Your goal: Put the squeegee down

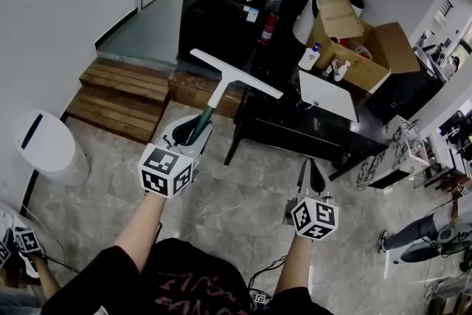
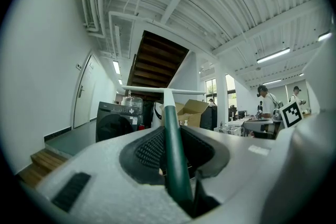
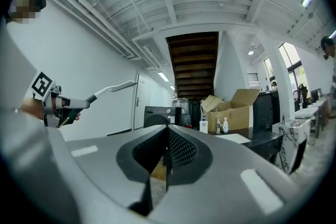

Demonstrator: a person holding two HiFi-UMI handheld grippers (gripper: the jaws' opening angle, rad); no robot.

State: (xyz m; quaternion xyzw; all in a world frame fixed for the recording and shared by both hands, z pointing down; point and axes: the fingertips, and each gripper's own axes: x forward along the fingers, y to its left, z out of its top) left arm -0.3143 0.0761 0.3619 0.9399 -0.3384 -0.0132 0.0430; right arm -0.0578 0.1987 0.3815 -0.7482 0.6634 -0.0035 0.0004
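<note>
Left gripper [image 1: 193, 130] has its jaws clamped on the dark green handle of the squeegee [image 1: 220, 88] and holds it in the air, the white neck rising away from the jaws and the long white blade lying crosswise at the far end, above the edge of the wooden steps [image 1: 122, 96] and near the corner of the black table [image 1: 295, 133]. Right gripper [image 1: 310, 164] has its jaws closed together with nothing between them, and it hovers over the grey marbled floor [image 1: 243, 195] just in front of that table. On the table lie a white sheet [image 1: 328, 94], some pump bottles [image 1: 310, 57] and an open cardboard box [image 1: 369, 55]. Beyond stand a black washing machine [image 1: 214, 11] and a red fire extinguisher [image 1: 268, 29]; a white bin [image 1: 48, 147] stands by the left wall.
</note>
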